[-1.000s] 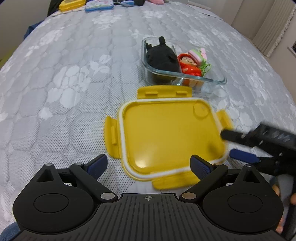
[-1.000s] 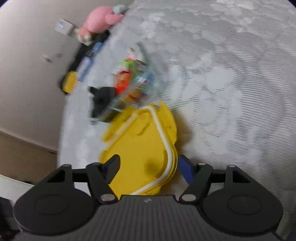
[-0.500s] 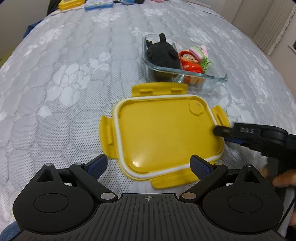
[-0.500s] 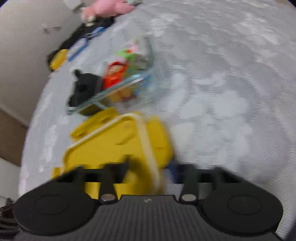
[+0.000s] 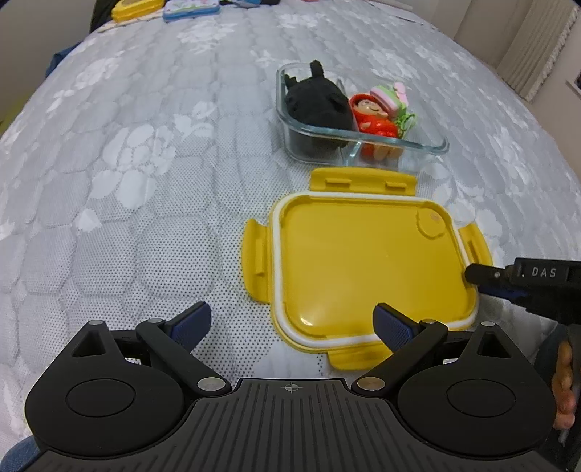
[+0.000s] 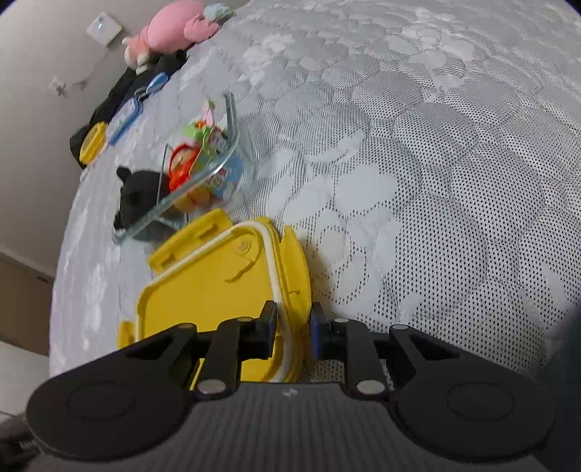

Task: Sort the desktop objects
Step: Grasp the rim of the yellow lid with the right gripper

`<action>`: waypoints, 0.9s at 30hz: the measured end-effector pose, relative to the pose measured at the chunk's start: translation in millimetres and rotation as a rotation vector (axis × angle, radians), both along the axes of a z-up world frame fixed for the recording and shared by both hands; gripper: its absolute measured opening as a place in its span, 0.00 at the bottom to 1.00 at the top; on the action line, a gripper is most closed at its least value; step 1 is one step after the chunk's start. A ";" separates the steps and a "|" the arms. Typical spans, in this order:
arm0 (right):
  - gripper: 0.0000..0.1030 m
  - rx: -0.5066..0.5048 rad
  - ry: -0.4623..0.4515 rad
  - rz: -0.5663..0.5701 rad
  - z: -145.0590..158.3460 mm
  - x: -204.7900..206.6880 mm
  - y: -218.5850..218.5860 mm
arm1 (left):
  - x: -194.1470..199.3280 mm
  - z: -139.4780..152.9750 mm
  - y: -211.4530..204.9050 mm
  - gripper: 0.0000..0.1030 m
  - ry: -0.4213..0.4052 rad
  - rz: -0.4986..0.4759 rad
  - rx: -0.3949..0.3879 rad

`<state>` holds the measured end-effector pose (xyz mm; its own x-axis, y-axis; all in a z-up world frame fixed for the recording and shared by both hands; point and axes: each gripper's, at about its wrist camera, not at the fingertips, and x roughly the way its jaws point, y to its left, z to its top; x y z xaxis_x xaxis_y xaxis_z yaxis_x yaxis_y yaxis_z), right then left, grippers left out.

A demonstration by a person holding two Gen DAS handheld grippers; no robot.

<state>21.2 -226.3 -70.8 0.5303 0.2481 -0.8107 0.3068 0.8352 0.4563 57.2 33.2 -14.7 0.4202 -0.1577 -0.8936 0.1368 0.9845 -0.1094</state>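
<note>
A yellow lid [image 5: 366, 268] with a white seal lies upside down on the grey patterned bedspread, just in front of a glass container [image 5: 428, 147]. The container holds a black plush toy [image 5: 316, 105], a red doll [image 5: 370, 116] and small colourful items. My right gripper [image 6: 293, 326] is shut on the lid's right edge [image 6: 287, 290]; it shows in the left wrist view [image 5: 483, 279] at the lid's right side. My left gripper [image 5: 292, 321] is open and empty, just short of the lid's near left corner.
A pink plush toy [image 6: 170, 25], a yellow box [image 5: 136, 7] and a blue case [image 5: 190, 9] lie at the far edge of the bedspread. A curtain [image 5: 537, 47] hangs at the far right. Bare bedspread [image 5: 127, 181] lies left of the lid.
My right gripper has closed onto the lid's right edge. The left gripper has drifted left, so the lid and container now sit further right in its view.
</note>
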 end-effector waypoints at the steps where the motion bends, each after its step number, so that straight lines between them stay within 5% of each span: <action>1: 0.23 -0.010 0.005 0.005 0.2 0.6 2.3 | 1.0 -1.3 -0.6 0.96 0.004 -0.001 0.003; 7: 0.45 -0.099 -0.014 0.069 8.7 -10.4 19.2 | 9.4 -14.6 -4.0 0.96 0.064 -0.001 0.004; 14: 0.44 -0.249 -0.149 0.207 30.6 -27.3 45.2 | 19.9 -31.3 -4.9 0.96 0.148 0.020 -0.048; 27: 0.51 -0.224 -0.184 0.241 38.3 -30.0 43.3 | 19.1 -35.0 -5.1 0.96 0.176 -0.023 -0.129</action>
